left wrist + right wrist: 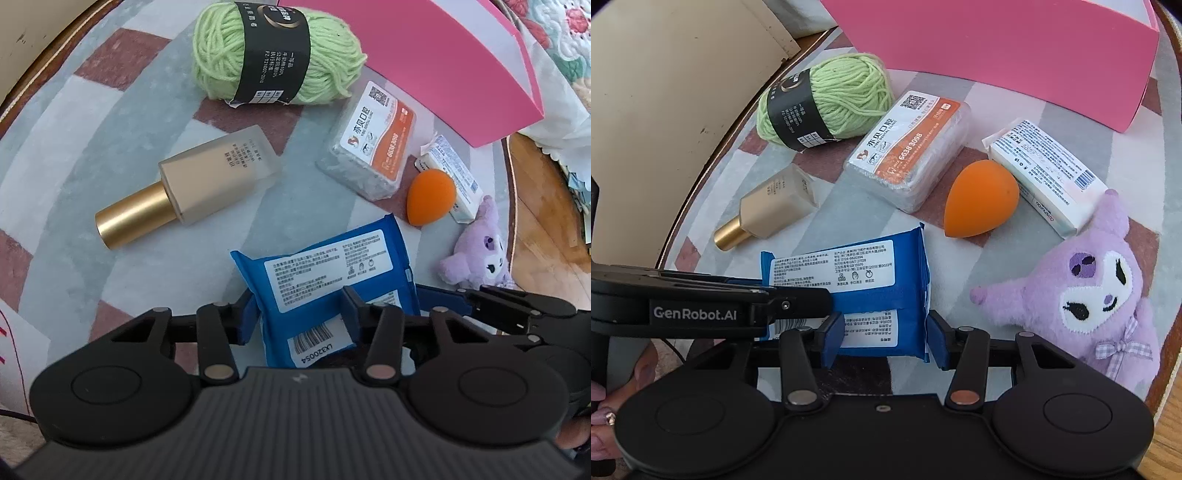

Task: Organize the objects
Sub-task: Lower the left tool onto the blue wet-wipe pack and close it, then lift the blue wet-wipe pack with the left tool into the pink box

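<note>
the blue soft plastic wipes packet with a white printed label (325, 284) lies flat on the grey, white and maroon patterned table cover (110, 147), at the near edge of the spread, in front of the orange teardrop makeup sponge (982, 199) and beside the purple plush toy (1082, 291). both tools are on it at once: the left gripper (299, 314) has its blue pads closed against the packet's near end, and the right gripper (884, 336) pinches the neighbouring edge, its pads pressing the film on both sides.

it looks light, limp and a little slick; the film will likely crumple and the filling sag if lifted by one corner only. taking it across the thicker body rather than the thin crimped seam should hold better. the open pink cardboard box (1015, 55) at the back seems the likely destination.
</note>
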The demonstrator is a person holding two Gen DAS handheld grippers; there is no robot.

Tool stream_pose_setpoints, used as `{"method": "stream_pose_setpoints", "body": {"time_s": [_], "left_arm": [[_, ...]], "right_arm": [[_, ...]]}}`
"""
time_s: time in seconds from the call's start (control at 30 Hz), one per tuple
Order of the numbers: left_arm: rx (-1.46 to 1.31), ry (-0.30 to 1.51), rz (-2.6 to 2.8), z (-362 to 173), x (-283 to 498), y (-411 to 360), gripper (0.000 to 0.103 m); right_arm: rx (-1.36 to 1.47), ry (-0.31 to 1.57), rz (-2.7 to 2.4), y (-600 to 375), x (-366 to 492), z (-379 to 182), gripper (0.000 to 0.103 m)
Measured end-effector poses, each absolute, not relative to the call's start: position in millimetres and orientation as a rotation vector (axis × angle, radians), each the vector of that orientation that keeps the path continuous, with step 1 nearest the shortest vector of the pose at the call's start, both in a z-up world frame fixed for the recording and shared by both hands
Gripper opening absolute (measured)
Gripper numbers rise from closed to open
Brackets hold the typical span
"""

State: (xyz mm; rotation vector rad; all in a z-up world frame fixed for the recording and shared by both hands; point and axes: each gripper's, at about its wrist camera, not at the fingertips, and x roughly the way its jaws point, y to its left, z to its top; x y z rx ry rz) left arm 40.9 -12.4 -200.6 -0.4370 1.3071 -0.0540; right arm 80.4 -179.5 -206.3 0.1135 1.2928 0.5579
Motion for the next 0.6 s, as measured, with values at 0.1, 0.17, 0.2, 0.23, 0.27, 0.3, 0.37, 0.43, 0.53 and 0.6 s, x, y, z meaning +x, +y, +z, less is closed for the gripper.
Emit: {"method": "stream_pose_setpoints", "body": {"time_s": [0.1, 0.17, 0.2, 0.23, 0.27, 0.3, 0.37, 0.43, 0.53, 0.6], "left_arm": [[-0.452, 1.306, -0.064, -200, 41, -11, 0.041], [-0.465, 1.315, -0.079, -198, 39, -10, 0.04], [-0.473, 1.317, -0.088, -198, 39, -11, 0.04], [-0.478, 1.317, -0.099, -196, 39, -11, 0.04], [-0.485, 1.314, -0.111, -194, 38, -11, 0.04], [-0.492, 1.31, -0.122, -191, 38, -10, 0.04], [-0.502, 1.302, -0.143, -186, 38, -10, 0.04], [-0.51, 1.29, -0.166, -179, 39, -12, 0.04], [-0.477, 1.268, -0.21, -159, 40, -14, 0.04], [-0.453, 1.237, -0.239, -142, 41, -14, 0.04]], "right_arm": [[0.125, 1.296, 0.554, -181, 79, -206, 0.053], [0.129, 1.298, 0.551, -182, 78, -204, 0.053], [0.125, 1.296, 0.547, -182, 77, -202, 0.054], [0.118, 1.292, 0.547, -182, 76, -199, 0.054], [0.111, 1.287, 0.549, -183, 75, -196, 0.055], [0.106, 1.28, 0.551, -184, 74, -192, 0.056], [0.098, 1.271, 0.555, -186, 73, -184, 0.056], [0.078, 1.258, 0.555, -187, 71, -174, 0.056], [0.05, 1.233, 0.565, -188, 68, -156, 0.058], [0.04, 1.21, 0.572, -190, 66, -143, 0.06]]}}
